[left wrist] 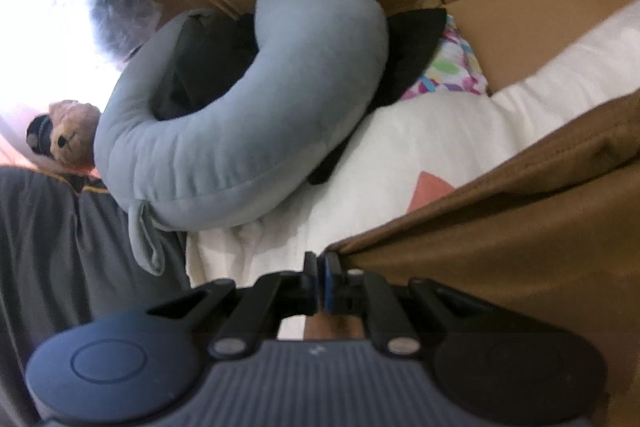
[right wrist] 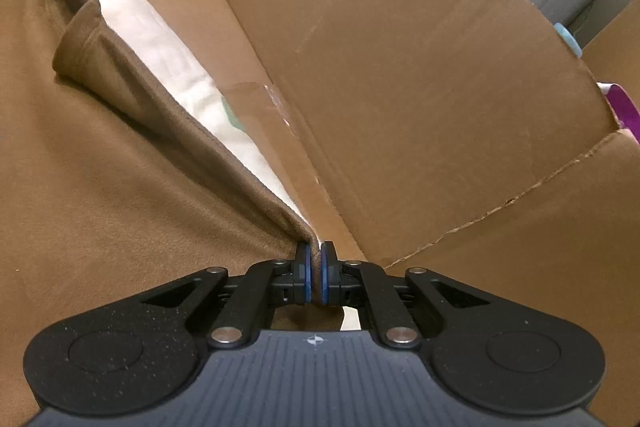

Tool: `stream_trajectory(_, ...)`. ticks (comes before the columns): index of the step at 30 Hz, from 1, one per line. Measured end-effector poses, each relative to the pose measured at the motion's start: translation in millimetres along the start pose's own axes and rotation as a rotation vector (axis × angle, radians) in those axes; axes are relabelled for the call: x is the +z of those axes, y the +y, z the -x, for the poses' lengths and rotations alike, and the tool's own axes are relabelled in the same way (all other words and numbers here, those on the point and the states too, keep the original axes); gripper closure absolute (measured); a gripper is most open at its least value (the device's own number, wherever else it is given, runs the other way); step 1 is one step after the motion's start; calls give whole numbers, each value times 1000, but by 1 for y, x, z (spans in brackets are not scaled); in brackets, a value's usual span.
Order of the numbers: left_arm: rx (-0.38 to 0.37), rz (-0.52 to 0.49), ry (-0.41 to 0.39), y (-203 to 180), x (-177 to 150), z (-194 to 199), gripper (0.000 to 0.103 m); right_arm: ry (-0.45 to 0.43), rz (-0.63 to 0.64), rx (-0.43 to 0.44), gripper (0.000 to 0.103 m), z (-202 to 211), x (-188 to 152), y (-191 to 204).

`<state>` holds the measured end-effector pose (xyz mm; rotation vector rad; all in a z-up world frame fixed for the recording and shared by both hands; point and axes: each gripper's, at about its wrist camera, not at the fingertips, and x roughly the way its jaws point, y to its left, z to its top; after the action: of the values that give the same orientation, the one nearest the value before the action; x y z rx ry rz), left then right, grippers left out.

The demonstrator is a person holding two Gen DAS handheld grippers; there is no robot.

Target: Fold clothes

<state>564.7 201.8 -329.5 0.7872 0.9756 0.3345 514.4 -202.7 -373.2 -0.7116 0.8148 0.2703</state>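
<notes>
1. A big brown cardboard box stands at the back. Its flat walls fill much of the right wrist view.
2. A brown cloth is the thing to fold. It lies spread over a white sheet, and one edge of it is lifted up off the sheet.
3. The white sheet shows between the brown cloth and the box. It has a small pink shape on it.
4. A gray curved pillow lies on the sheet, near the box. It bends like a ring around some dark cloth.
5. A bright cloth with many colors is tucked beside the pillow, touching the box wall.
6. A gray cloth lies at the left of the left wrist view.
7. A small brown teddy bear sits just beside the pillow.
8. The left hand-held gripper is pinched tight on a corner of the brown cloth.
9. The right hand-held gripper is pinched tight on the brown cloth edge too. The cloth shows between its blue pads.
</notes>
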Motion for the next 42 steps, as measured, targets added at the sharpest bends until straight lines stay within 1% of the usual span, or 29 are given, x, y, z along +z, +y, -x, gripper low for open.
stream_trajectory(5, -38, 82, -2, 5, 7, 2, 100, 16, 8, -32, 100, -5, 3, -8)
stream_trajectory(10, -74, 72, 9, 1, 10, -4, 100, 38, 13, -55, 101, -13, 4, -16)
stream_trajectory(12, -94, 75, 29, -3, 10, -9, 99, 62, -6, -40, 100, -21, 3, -19)
stream_trajectory(14, -91, 60, 23, -9, 9, -11, 99, 102, -31, 15, 100, -32, 1, -19)
stream_trajectory(15, -85, 52, 21, -11, 10, -11, 99, 122, -43, 45, 99, -38, -1, -18)
stream_trajectory(16, -80, 46, 19, -12, 10, -10, 98, 130, -48, 57, 95, -40, -2, -19)
stream_trajectory(19, -119, 110, -8, -1, 8, -3, 94, 82, -87, 49, 94, -27, -3, -26)
stream_trajectory(21, -152, 141, -63, 5, 4, 7, 84, 25, -86, 42, 94, -13, -4, -26)
stream_trajectory(22, -167, 155, -90, 8, 2, 13, 76, -5, -84, 39, 94, -6, -5, -26)
stream_trajectory(23, -171, 156, -116, 8, 1, 19, 72, -34, -88, 41, 94, 1, -6, -27)
stream_trajectory(24, -176, 157, -142, 7, 0, 25, 72, -61, -102, 55, 94, 7, -7, -27)
stream_trajectory(25, -199, 154, -160, 2, 1, 30, 72, -83, -121, 77, 94, 12, -7, -27)
stream_trajectory(30, -312, 140, -246, -23, 5, 54, 73, -116, -209, 233, 94, 9, 14, -17)
stream_trajectory(32, -355, 134, -241, -37, 11, 55, 78, -120, -229, 280, 94, 7, 20, -5)
stream_trajectory(35, -395, 119, -231, -58, 21, 54, 79, -122, -241, 325, 94, 0, 31, 9)
stream_trajectory(38, -410, 113, -216, -73, 31, 48, 79, -118, -245, 354, 94, -18, 56, 25)
stream_trajectory(40, -419, 123, -193, -78, 36, 41, 79, -105, -262, 369, 94, -30, 67, 33)
stream_trajectory(42, -411, 133, -165, -83, 39, 33, 79, -90, -286, 382, 94, -38, 74, 38)
